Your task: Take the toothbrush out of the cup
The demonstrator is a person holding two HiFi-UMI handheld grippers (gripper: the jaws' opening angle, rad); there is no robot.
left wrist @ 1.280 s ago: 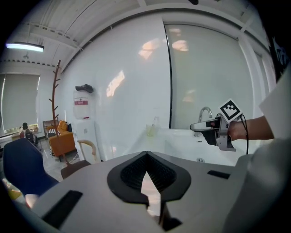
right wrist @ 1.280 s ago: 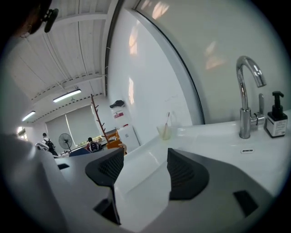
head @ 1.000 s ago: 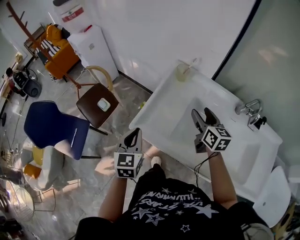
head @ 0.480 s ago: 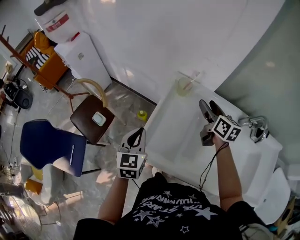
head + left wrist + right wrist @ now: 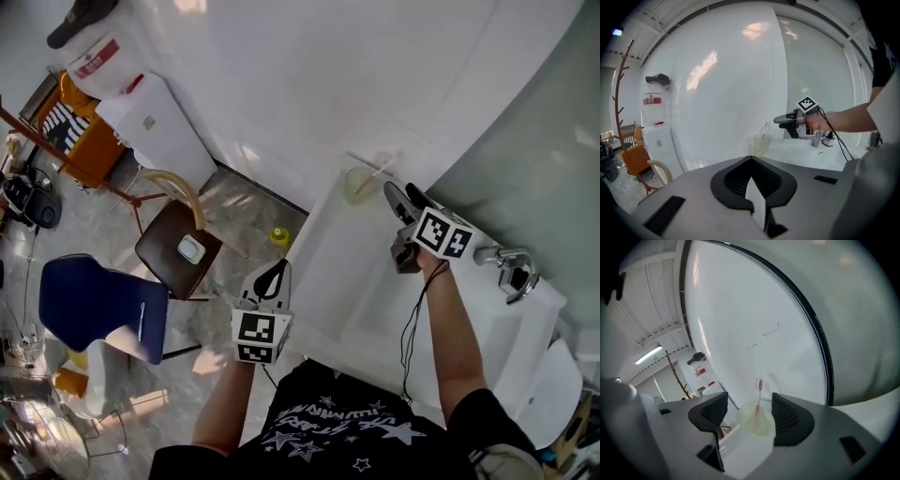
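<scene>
Right gripper (image 5: 401, 191) nearer cup (image 5: 351, 187) on sink (image 5: 328, 255), jaws apart, toothbrush (image 5: 378, 169) ahead; left gripper (image 5: 276, 268) jaws together

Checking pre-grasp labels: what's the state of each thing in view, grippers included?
toothbrush: standing in the cup, leaning, head up, not gripped
cup: upright on the corner of the sink
right gripper: open, fingers apart, aimed at the cup, empty
left gripper: shut, fingers together, empty, held off the sink
</scene>
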